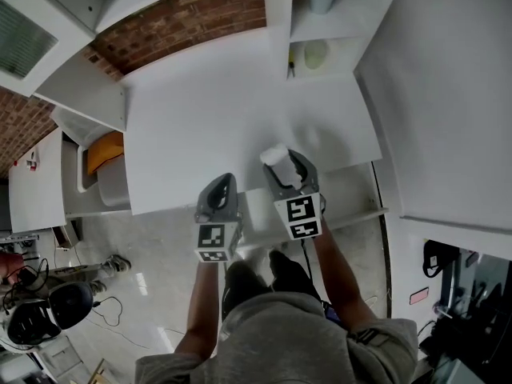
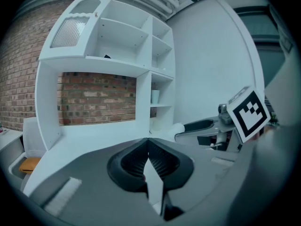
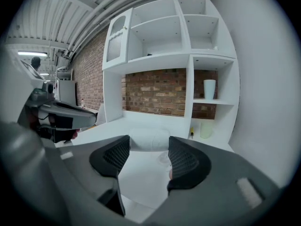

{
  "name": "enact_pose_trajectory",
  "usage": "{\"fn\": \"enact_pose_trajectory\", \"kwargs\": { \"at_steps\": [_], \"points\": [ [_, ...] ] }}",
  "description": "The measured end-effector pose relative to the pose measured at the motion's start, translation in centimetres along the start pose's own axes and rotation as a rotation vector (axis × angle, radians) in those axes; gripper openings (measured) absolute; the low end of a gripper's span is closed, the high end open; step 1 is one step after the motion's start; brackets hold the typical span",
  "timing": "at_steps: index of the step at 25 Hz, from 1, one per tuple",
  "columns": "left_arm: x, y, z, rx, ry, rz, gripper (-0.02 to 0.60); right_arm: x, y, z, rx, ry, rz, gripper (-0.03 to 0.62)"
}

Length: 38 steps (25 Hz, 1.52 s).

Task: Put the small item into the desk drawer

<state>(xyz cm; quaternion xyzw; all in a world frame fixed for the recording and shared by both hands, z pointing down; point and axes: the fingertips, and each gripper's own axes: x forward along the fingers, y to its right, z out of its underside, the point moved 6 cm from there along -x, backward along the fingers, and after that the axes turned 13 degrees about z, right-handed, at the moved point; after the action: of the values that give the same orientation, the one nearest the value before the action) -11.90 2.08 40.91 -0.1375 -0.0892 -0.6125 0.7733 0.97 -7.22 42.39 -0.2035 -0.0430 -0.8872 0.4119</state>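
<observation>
White table under brick-backed shelving: two claws hover near its front edge. Right claw is clamped on the one small item (a white, roll-shaped piece), held over the table with its long axis level, running crosswise from one pad to the other. Left claw has its jaws pressed together, nothing between them. One white cup stands on a shelf.

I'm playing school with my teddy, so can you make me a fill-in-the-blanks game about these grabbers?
1. The right gripper holds a small ___ item.
2. The left gripper is empty, its jaws ___.
3. The wall behind the desk is made of ___.

Missing words: white; shut; brick.
</observation>
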Motion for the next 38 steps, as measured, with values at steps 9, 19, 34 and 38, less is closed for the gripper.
{"fn": "enact_pose_trajectory", "kwargs": {
  "at_steps": [9,19,34,38],
  "points": [
    [1.3,2.5,0.2,0.020,-0.012,0.090,0.012,-2.9,2.2,1.7,0.011,-0.018,0.081,0.264],
    [4.3,4.6,1.6,0.034,-0.061,0.228,0.012,-4.3,4.1,5.2,0.048,-0.091,0.176,0.264],
    [8.0,7.0,8.5,0.035,-0.190,0.408,0.012,-4.1,5.0,13.7,0.103,-0.256,0.247,0.264],
    [8.7,7.8,10.5,0.024,-0.218,0.439,0.012,-3.5,4.8,15.9,0.106,-0.302,0.235,0.264]
  ]
}}
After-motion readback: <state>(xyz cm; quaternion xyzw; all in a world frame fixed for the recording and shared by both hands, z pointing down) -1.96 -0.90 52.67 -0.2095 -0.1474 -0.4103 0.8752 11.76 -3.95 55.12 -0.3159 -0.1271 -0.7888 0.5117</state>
